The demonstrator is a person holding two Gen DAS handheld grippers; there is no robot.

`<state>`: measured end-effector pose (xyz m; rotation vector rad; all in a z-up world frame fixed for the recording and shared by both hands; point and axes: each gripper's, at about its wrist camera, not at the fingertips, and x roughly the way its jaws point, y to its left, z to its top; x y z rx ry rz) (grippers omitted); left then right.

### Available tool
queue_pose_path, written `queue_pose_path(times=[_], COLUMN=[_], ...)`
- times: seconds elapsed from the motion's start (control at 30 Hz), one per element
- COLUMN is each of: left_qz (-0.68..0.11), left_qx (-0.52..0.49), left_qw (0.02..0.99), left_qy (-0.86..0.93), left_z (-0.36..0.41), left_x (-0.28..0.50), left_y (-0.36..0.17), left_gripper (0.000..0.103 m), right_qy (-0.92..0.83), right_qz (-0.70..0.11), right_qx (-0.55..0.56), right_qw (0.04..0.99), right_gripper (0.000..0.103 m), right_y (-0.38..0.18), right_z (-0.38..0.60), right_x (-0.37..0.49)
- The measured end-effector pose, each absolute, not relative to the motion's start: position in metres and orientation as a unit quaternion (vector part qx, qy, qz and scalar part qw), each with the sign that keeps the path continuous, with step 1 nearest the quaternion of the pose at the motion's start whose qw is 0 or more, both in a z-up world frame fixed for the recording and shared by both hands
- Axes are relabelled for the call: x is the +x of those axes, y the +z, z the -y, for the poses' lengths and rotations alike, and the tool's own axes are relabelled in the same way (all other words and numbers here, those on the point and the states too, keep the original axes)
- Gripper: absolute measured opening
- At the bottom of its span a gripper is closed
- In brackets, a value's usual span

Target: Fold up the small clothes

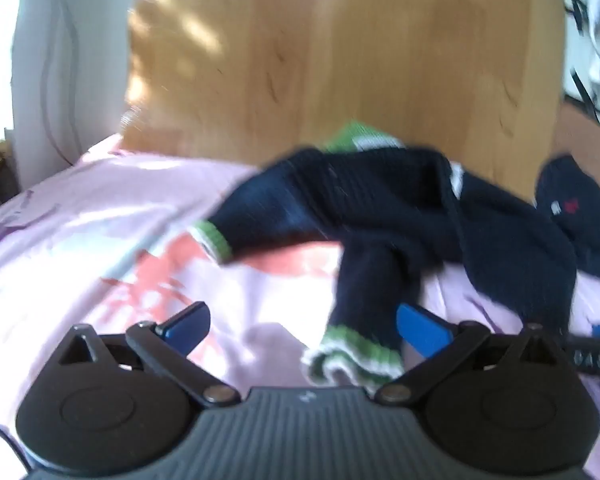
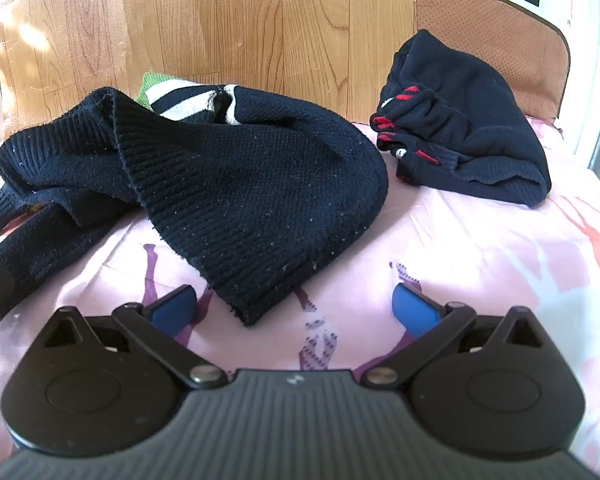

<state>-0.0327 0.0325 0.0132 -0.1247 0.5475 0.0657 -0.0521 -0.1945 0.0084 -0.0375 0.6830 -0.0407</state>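
Left wrist view is showing the left gripper (image 1: pixel 302 326) hovering low over a pink printed bedsheet (image 1: pixel 100 216), jaws spread wide and gripping nothing. A navy knit sweater (image 1: pixel 380 208) is lying crumpled on the sheet against a wooden headboard (image 1: pixel 340 48); one green-and-white cuff (image 1: pixel 354 354) is sitting between the blue fingers (image 1: pixel 422 326), though whether it is touching them is unclear through the motion blur. A second sleeve cuff (image 1: pixel 214 240) is pointing left.

Right wrist view is showing the right gripper (image 2: pixel 294 308), also wide open and empty, with the sweater's ribbed hem (image 2: pixel 252 300) lying just ahead of its left finger. A second navy garment with red trim (image 2: pixel 464 120) is sitting folded to the right, apart from the sweater, near a brown cushion (image 2: pixel 492 20).
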Motion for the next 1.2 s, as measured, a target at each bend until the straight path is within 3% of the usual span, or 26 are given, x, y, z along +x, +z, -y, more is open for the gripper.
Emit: queue_pose_path(times=[0.13, 0.4, 0.9, 1.2], left_qz=[-0.218, -0.203, -0.104, -0.127], left_qx=[0.001, -0.015, -0.02, -0.006], left_qw=[0.97, 0.971, 0.987, 0.985], left_qy=[0.105, 0.128, 0.121, 0.118], left_z=[-0.039, -0.055, -0.045, -0.043], left_x=[-0.027, -0.012, -0.041, -0.039], left_y=[0.024, 0.022, 0.025, 0.025], left_gripper=[0.103, 0.103, 0.103, 0.103], right_qy=[-0.02, -0.021, -0.02, -0.019], right_qz=[-0.335, -0.335, -0.335, -0.334], right_qx=[-0.018, -0.02, -0.017, -0.016], right_qw=[0.942, 0.942, 0.942, 0.942], right_gripper=[0.103, 0.103, 0.103, 0.103], right_y=[0.008, 0.009, 0.009, 0.008], right_z=[0.195, 0.194, 0.194, 0.194], right_x=[-0.052, -0.052, -0.051, -0.051])
